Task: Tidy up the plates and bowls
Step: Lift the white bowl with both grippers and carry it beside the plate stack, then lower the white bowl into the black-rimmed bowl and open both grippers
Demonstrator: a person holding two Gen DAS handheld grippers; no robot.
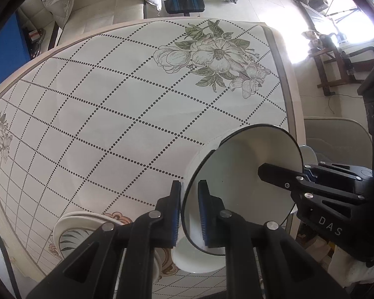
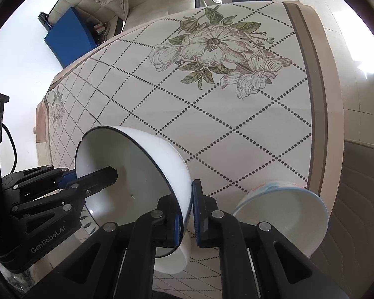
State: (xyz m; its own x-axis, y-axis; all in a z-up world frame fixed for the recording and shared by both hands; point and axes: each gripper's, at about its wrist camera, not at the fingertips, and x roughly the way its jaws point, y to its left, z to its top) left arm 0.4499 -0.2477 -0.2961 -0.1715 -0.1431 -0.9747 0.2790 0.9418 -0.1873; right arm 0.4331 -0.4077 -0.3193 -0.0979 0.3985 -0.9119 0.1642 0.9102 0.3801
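A white bowl with a dark rim (image 1: 239,174) (image 2: 137,172) is held tilted above the table, gripped from both sides. My left gripper (image 1: 189,214) is shut on its rim, one finger inside and one outside. My right gripper (image 2: 187,214) is shut on the opposite rim; it shows in the left wrist view (image 1: 281,179) reaching into the bowl. My left gripper shows in the right wrist view (image 2: 97,179). A stack of patterned plates (image 1: 72,231) lies on the table at lower left. A second bowl with a blue rim (image 2: 286,214) sits tilted at the table's right edge.
The table (image 1: 112,114) carries a floral, dotted-grid cloth. A beige chair (image 1: 336,134) stands past the table's right edge. A sofa, dumbbells and a blue bench lie beyond the far edge.
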